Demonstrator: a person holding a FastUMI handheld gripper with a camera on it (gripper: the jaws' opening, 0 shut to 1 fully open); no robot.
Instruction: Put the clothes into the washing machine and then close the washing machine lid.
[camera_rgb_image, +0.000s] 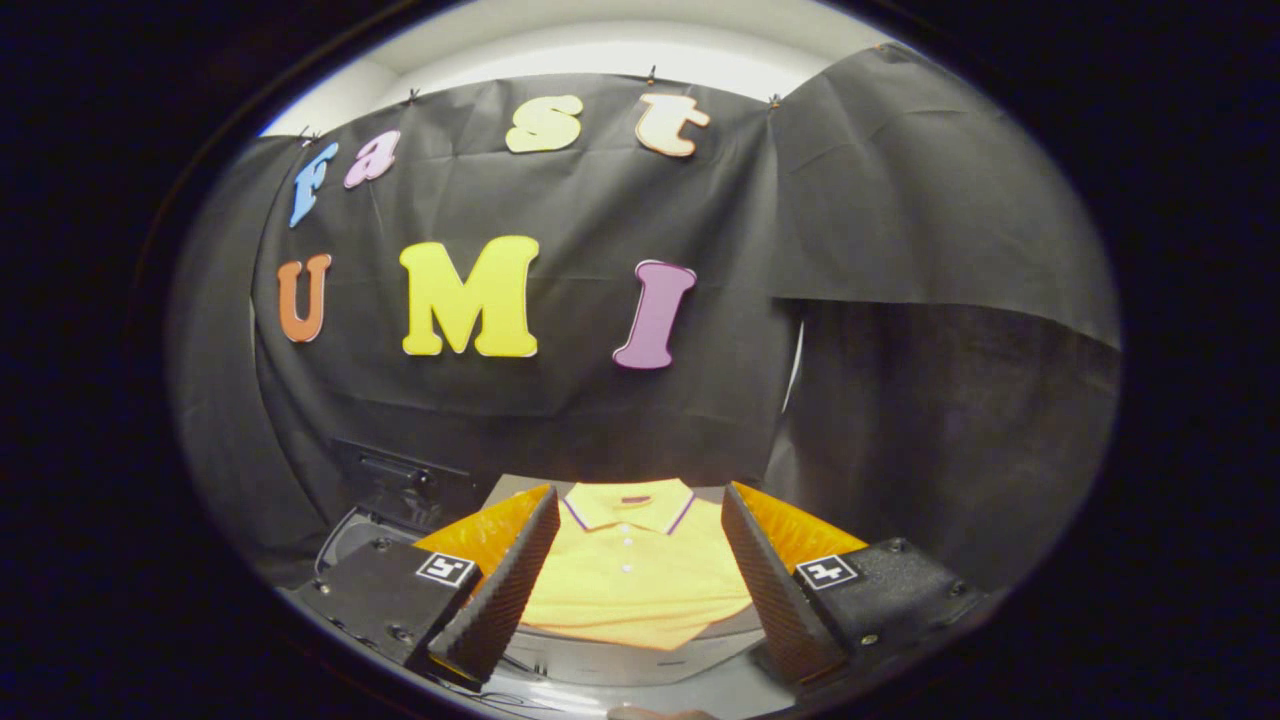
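Observation:
A folded yellow polo shirt (635, 575) with a dark-edged collar lies flat on a grey surface (640, 662), just ahead of my fingers and seen through the gap between them. My gripper (640, 520) is open, its two fingers spread wide on either side of the shirt and above it, touching nothing. To the left, beyond the left finger, a dark machine part (400, 490) with a curved rim stands against the cloth wall; I cannot tell whether its lid is up.
Black cloth hangs close behind the shirt and wraps round on the right. A pale wall strip shows through a slit in the cloth at the right.

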